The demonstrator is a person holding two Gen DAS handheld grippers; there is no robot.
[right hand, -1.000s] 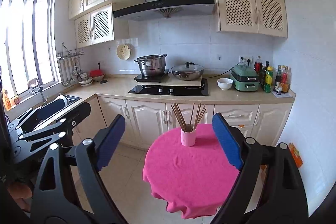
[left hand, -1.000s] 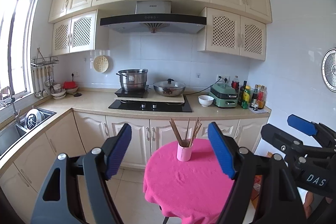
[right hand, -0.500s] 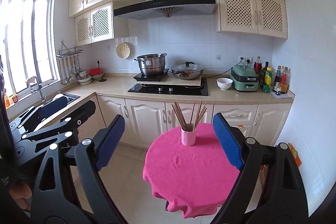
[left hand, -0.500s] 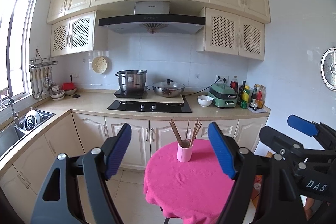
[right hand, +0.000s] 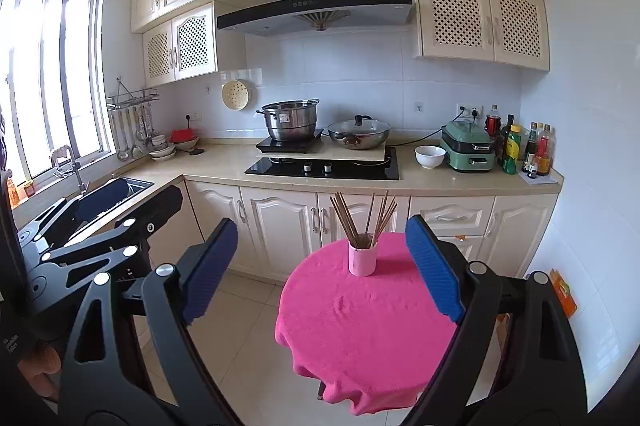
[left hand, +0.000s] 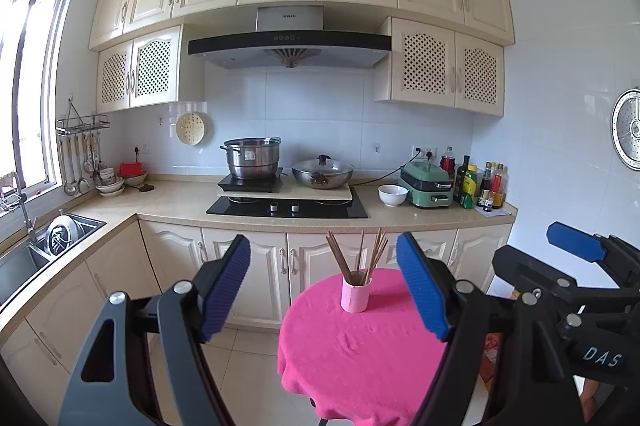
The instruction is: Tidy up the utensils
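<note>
Wooden chopsticks [left hand: 356,254] fanned in pink cylindrical cup [left hand: 355,293], round fuzzy pink tablecloth [left hand: 360,354], left gripper [left hand: 326,284] and right gripper [right hand: 322,268] wide apart, empty.

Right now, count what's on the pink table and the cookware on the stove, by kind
Pink cup: 1
Chopstick bundle in the cup: 1, sticks too thin to count
Steel pot: 1
Lidded wok: 1
Total: 4
Both grippers, left and right, are open and hold nothing.

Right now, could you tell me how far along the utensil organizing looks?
Chopsticks already stand in the pink cup on the pink-covered table. Nothing is in hand: the left hand-held gripper and right hand-held gripper are both open and empty, well short of the cup. Any sorting is yet to start.
</note>
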